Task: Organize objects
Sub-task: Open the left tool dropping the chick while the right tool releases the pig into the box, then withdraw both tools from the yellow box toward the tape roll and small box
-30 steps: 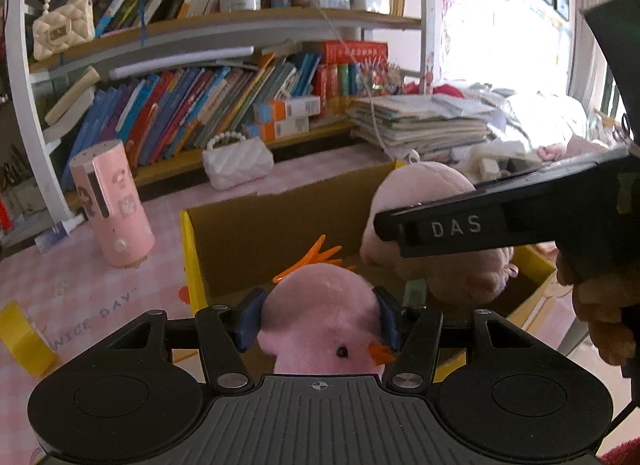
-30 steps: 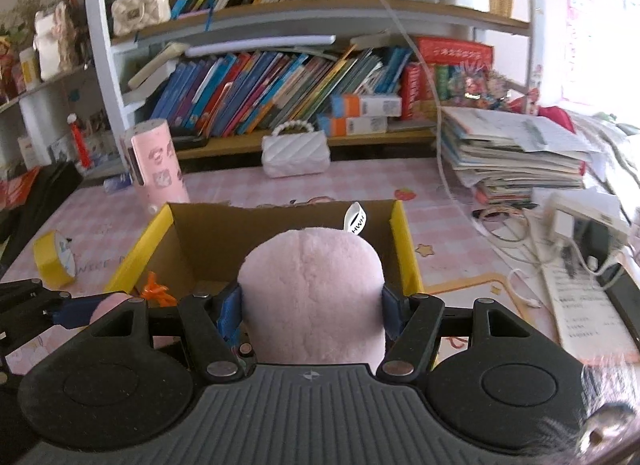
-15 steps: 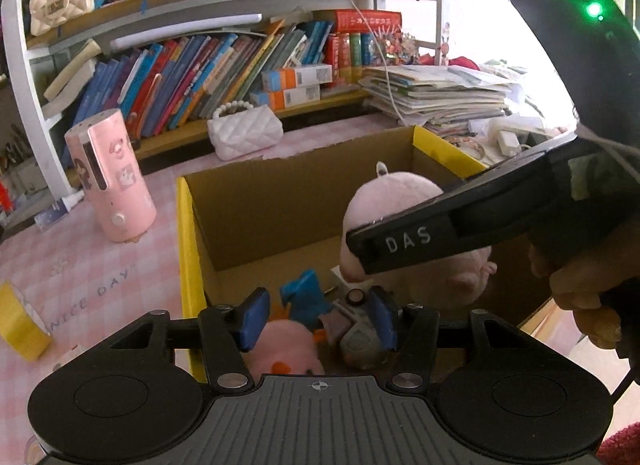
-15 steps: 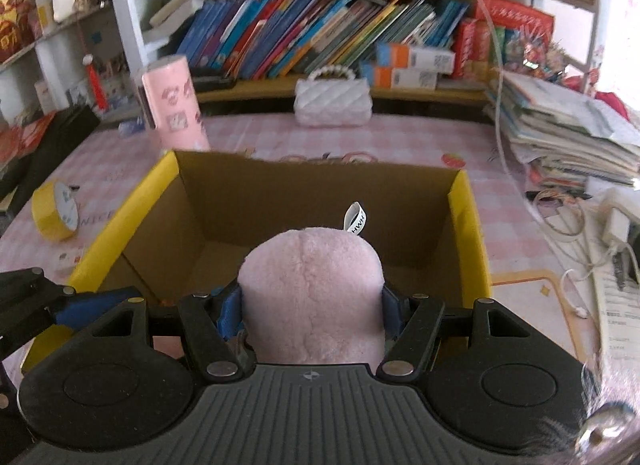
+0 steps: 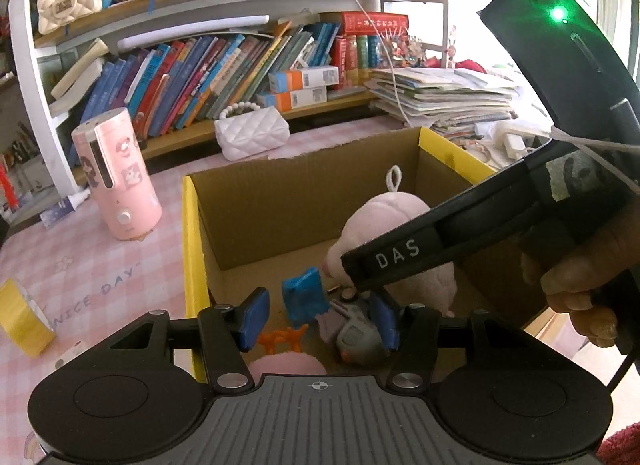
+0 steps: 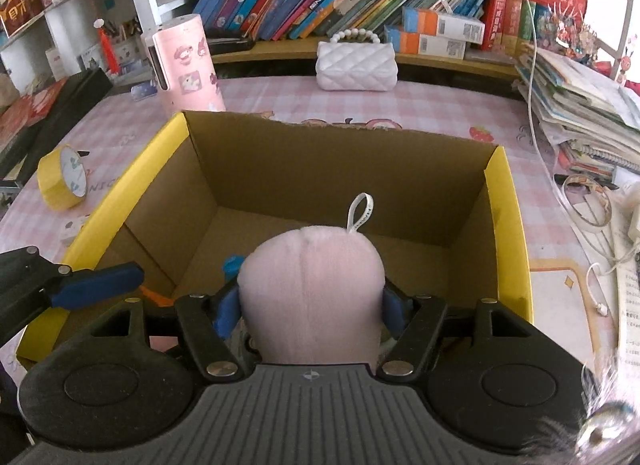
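A cardboard box with yellow rims stands on the pink checked table. My left gripper is open and empty above the box's near left corner. Below it in the box lie a pink plush chick, a blue toy and a grey toy. My right gripper is shut on a pale pink plush pig and holds it low inside the box. The pig and the right gripper's body also show in the left wrist view.
A pink cylinder humidifier stands left of the box. A white quilted purse sits behind it. A yellow tape roll lies at the left. Bookshelves stand behind and stacked papers and cables at the right.
My left gripper has opened and let the pink chick drop into the box. My right gripper has lowered the pig further into the box.
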Tool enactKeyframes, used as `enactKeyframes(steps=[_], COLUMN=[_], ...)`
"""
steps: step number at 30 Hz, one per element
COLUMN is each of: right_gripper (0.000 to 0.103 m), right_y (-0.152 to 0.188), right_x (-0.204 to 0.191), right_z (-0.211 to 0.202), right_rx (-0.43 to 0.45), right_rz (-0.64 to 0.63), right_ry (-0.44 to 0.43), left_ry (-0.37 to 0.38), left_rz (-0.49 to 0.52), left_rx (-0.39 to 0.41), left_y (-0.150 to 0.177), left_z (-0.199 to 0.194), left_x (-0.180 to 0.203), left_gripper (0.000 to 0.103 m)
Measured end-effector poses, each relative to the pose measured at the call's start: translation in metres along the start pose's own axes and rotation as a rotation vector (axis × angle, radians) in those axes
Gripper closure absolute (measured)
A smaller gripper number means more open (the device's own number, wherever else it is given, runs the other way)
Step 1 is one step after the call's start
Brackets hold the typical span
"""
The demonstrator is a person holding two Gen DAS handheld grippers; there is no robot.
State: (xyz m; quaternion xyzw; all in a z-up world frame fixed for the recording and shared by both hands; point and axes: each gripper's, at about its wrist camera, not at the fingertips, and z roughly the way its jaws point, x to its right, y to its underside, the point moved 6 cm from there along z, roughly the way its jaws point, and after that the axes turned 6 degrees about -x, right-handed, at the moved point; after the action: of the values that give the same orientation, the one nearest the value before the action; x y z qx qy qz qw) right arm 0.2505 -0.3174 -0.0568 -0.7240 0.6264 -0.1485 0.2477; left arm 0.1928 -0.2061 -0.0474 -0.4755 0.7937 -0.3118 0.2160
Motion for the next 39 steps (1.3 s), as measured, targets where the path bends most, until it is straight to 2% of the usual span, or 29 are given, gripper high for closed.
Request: enactKeyframes(steps=[4, 7, 13, 19, 29, 39], right_gripper=[0.031, 0.026, 0.026, 0.026, 0.026, 0.026], right_y=[0.001, 0.001, 0.006, 0.013, 0.04, 0.087], right_x=[0.002, 0.0, -0.001, -0.006, -0.013, -0.024], right_z=[-0.004, -0.01, -0.026, -0.052, -0.108, -0.135], right_rx=[0.024, 0.051, 0.087, 0.163, 0.316, 0.336], right_rz=[0.017, 0.012, 0.039, 0.072, 0.141, 0.258], right_ry=[0.002, 0.008, 0.004, 0.031, 0.158, 0.277], left_ry=[0.0, 0.0, -0.01, -0.018, -0.011, 0.018], left_rz=[-0.003, 0.002, -0.002, -0.019, -0.051, -0.074], left_rx=[0.026, 0.048, 0.08, 0.12, 0.177, 0.153], left_y=[0.0, 0.0, 0.002, 0.008, 0.023, 0.058], left_z=[-0.008, -0.016, -0.034, -0.054, -0.088, -0.112], left_x=[0.0, 0.001, 0.0, -0.004, -0.021, -0.039], left_gripper=[0.033, 0.031, 0.028, 0.023, 0.021, 0.02])
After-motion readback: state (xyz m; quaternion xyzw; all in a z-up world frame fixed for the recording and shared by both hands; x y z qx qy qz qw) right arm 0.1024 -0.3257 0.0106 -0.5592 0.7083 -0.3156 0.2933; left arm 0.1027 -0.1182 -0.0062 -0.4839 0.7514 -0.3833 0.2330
